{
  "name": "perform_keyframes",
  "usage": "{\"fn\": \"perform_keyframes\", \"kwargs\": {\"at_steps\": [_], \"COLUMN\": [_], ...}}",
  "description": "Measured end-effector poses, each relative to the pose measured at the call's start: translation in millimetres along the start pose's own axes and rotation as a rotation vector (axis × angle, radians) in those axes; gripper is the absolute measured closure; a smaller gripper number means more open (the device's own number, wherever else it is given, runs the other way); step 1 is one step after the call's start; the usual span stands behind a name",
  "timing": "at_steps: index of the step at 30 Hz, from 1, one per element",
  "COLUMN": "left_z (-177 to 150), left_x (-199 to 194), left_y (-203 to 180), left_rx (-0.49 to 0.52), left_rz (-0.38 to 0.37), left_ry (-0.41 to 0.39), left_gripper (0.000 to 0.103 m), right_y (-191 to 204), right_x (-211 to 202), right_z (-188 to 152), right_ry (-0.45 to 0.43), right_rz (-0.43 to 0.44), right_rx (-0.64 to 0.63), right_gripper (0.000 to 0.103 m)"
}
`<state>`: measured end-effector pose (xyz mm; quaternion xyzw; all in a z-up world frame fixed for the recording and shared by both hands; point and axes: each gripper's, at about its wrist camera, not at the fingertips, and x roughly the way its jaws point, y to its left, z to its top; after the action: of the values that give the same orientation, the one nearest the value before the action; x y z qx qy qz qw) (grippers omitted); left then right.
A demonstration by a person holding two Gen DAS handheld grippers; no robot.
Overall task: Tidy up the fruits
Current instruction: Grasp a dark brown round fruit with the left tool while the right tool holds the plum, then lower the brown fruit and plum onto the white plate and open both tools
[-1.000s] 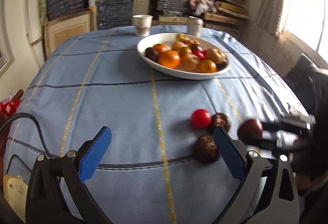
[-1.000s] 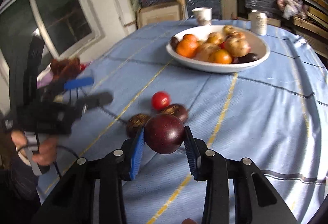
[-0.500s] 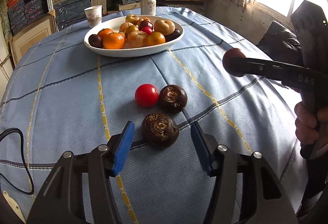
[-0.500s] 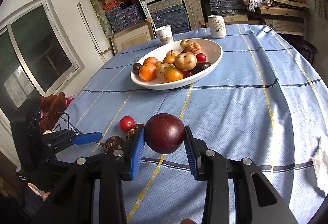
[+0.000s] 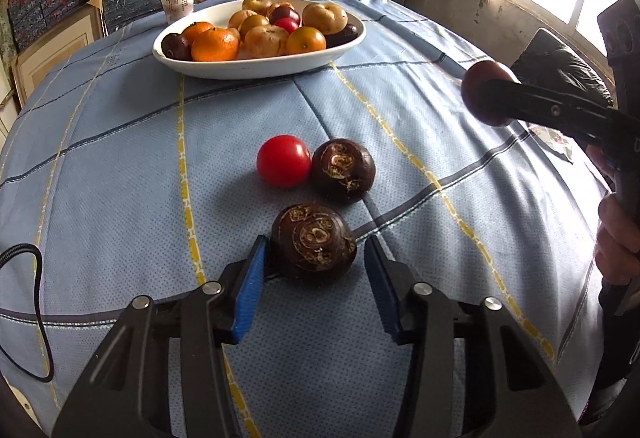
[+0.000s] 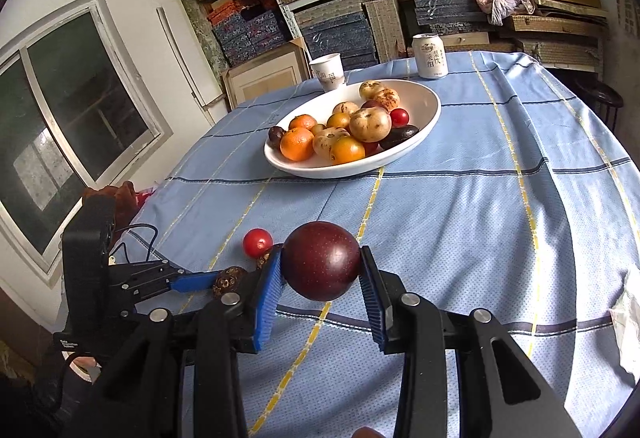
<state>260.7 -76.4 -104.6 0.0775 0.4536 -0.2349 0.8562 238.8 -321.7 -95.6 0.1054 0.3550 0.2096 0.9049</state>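
Left claw (image 5: 314, 270) closing round the dark fruit (image 5: 314, 242), pads not quite touching yet, so it might squirt out sideways.

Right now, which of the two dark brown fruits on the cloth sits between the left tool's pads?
The nearer dark brown fruit, alone in front. The other dark brown fruit lies farther off, beside the red tomato.

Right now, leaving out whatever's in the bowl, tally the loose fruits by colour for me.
Red tomato, on the cloth: 1
Dark brown fruits, on the cloth: 2
Dark red fruit, held in the right gripper: 1
Total: 4
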Motion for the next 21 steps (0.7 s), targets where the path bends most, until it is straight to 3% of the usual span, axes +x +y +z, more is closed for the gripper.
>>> {"fn": "perform_keyframes", "kwargs": {"at_steps": [8,15,17,21], "left_z": [0,2,11,47], "left_x": [-1,-29,-44,-71], "left_y": [4,14,15,29], "left_rx": [-0.02,-0.076,-0.05,-0.028], "left_rz": [-0.002,-0.009,-0.006,-0.024], "left_ry": [-0.004,-0.066,-0.081,-0.119], "left_gripper": [0.061,0.061,0.061,0.061], "right_y": [-2,-3,1,9], "right_x": [7,10,5,-8], "right_z": [-1,-3,6,45], "right_ry": [0.021,0.057,0.075,0.029], "right_rz": [-0.001,0.037,0.081,0.068], "right_rx": [0.014,0.022,0.004,-0.077], "right_gripper": [0.064,0.064,0.064,0.064]}}
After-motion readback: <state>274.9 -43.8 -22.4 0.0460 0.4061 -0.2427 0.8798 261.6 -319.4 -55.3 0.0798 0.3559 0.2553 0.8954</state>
